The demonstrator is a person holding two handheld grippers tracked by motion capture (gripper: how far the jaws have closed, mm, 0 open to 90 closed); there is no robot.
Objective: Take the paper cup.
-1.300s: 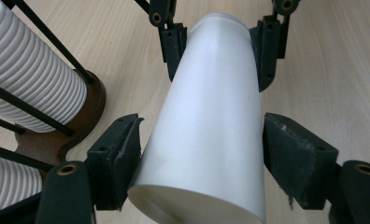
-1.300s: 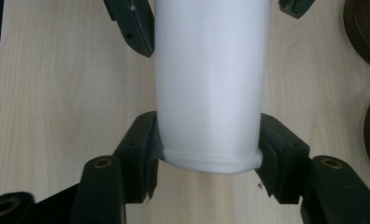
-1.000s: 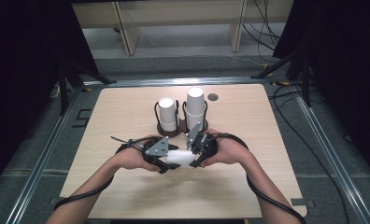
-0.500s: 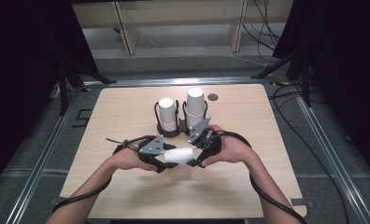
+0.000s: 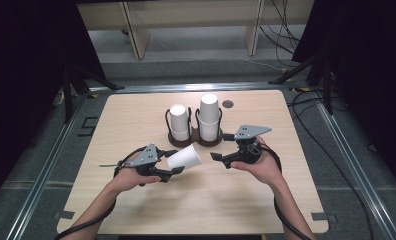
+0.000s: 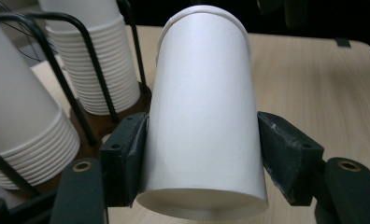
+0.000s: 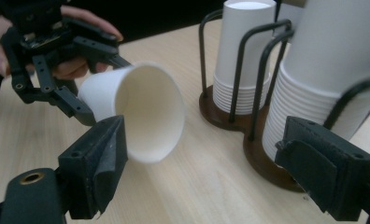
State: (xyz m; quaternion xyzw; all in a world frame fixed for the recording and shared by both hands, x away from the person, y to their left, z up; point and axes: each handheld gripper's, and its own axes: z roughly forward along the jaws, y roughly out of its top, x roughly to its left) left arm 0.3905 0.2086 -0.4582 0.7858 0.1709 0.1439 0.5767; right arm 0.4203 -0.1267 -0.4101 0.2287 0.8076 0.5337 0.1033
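Currently we hold one paper cup [image 5: 184,157] on its side in the left gripper [image 5: 172,162], jaws clamped on its wall, mouth toward the right gripper [image 5: 219,158], which stands open and apart from it. We judge the cup separated from the stacks; placing it remains. The cup holder [image 5: 196,136] with its two stacks sits just beyond the grippers. Open worktop [image 5: 136,112] lies left, right and toward the near edge, leaving ample room for movement.
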